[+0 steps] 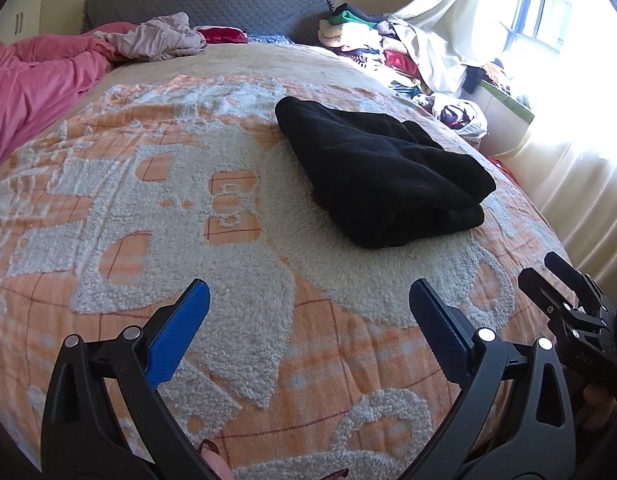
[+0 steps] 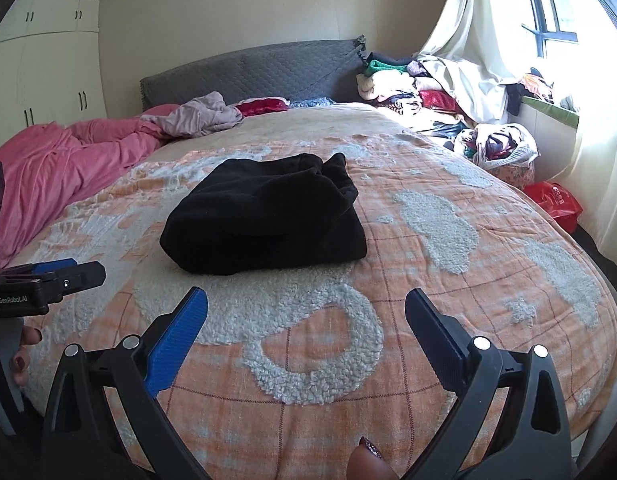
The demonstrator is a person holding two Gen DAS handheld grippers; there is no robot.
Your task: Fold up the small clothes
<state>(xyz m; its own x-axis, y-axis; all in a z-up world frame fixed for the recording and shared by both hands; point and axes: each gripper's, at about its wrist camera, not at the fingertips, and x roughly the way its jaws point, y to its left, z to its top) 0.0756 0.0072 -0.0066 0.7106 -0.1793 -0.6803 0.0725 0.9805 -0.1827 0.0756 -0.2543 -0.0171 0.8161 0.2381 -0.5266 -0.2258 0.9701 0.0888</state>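
Observation:
A black garment (image 1: 382, 170) lies folded into a thick rectangle on the orange and white blanket (image 1: 188, 208); it also shows in the right wrist view (image 2: 268, 216). My left gripper (image 1: 308, 300) is open and empty, held above the blanket short of the garment. My right gripper (image 2: 306, 306) is open and empty, also short of the garment. The right gripper shows at the right edge of the left wrist view (image 1: 564, 284), and the left gripper at the left edge of the right wrist view (image 2: 68, 276).
A pink duvet (image 2: 60, 168) and a mauve cloth (image 2: 200, 118) lie at the far left by the grey headboard (image 2: 252, 72). A pile of clothes (image 2: 412, 84) sits at the far right under the curtain. A red bag (image 2: 556, 204) lies beside the bed.

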